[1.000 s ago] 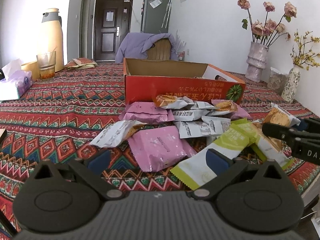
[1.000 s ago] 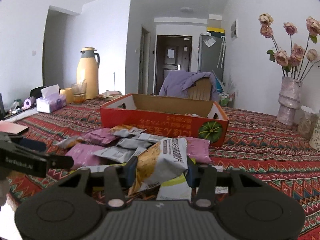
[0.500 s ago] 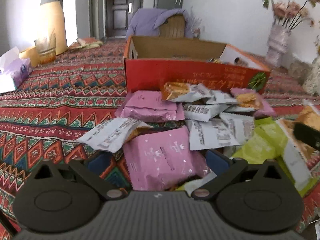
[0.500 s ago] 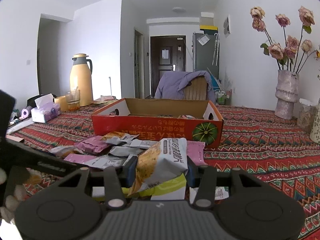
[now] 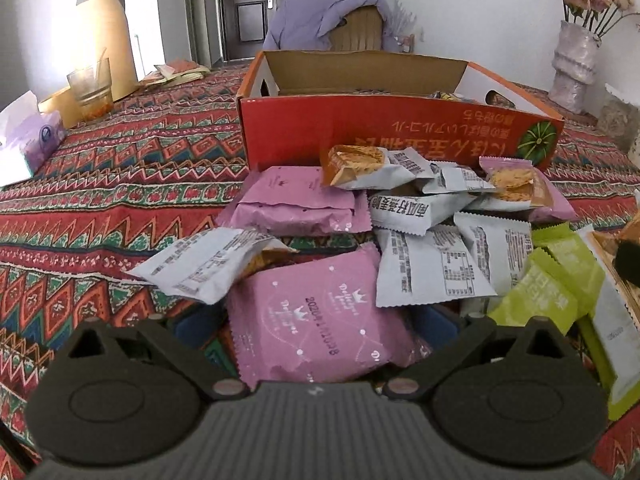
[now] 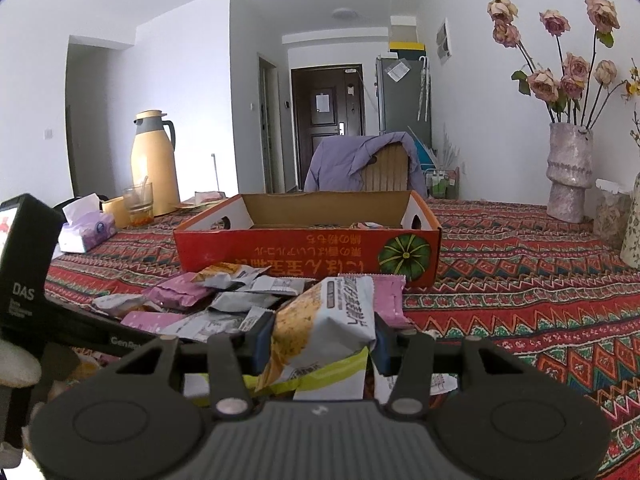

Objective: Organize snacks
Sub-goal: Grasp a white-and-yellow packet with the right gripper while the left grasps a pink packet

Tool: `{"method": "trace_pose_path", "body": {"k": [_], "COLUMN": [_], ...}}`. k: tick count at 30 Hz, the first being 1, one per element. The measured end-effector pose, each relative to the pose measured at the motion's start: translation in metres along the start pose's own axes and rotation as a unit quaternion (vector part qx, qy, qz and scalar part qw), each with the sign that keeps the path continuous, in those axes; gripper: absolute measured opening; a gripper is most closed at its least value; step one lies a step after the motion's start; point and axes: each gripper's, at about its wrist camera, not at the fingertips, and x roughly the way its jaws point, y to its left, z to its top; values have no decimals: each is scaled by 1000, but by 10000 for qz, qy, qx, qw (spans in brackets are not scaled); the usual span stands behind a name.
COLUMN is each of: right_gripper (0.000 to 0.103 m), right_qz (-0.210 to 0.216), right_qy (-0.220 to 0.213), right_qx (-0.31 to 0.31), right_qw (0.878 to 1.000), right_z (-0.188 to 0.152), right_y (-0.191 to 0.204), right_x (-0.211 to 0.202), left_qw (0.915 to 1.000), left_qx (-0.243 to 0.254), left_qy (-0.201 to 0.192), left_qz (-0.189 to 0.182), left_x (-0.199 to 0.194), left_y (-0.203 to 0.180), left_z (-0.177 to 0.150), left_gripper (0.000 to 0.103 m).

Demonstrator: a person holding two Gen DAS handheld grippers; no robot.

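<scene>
A: The right wrist view alone shows the flowers (image 6: 560, 60). The right gripper (image 6: 320, 338) clamps a grey biscuit packet (image 6: 320, 328).

B: The left gripper (image 5: 316, 324) spreads wide around a pink snack packet (image 5: 316, 316), before the red box (image 5: 392, 128).

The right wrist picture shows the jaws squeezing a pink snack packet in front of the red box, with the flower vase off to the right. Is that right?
Not quite: the right gripper holds a grey snack packet printed with a golden cracker, not a pink one. The red box behind and flower vase to the right are as you say, per the right wrist view.
</scene>
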Motion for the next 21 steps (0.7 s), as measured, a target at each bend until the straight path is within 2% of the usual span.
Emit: {"method": "trace_pose_path", "body": {"k": [2,4,6,14,21], "right_gripper": [48,48,48,48,48], "right_qz": [9,12,7,14,18], "right_qy": [-5,-13,-16,-7,-55], "right_qx": [6,4,11,49,56], "right_qw": [10000,10000,10000,10000,10000], "right_z": [1,1,0,-1,2], "right_y": [0,0,-1,-2,-3], "right_x": [0,-1,-2,-2,-1], "left_qw": [10000,9998,9996,9968,9923], "left_qx": [49,42,-49,-94,-20], "left_qy": [-42,-114,-177,-640,-1123], "left_qz": [-66,-138,-219,-471,-529], "left_x": [-3,-8,-14,-34,-59], "left_y": [-2,-2,0,14,21], "left_z": [-1,-3,-5,-15,-11], "left_gripper": [92,78,73,70,70]}}
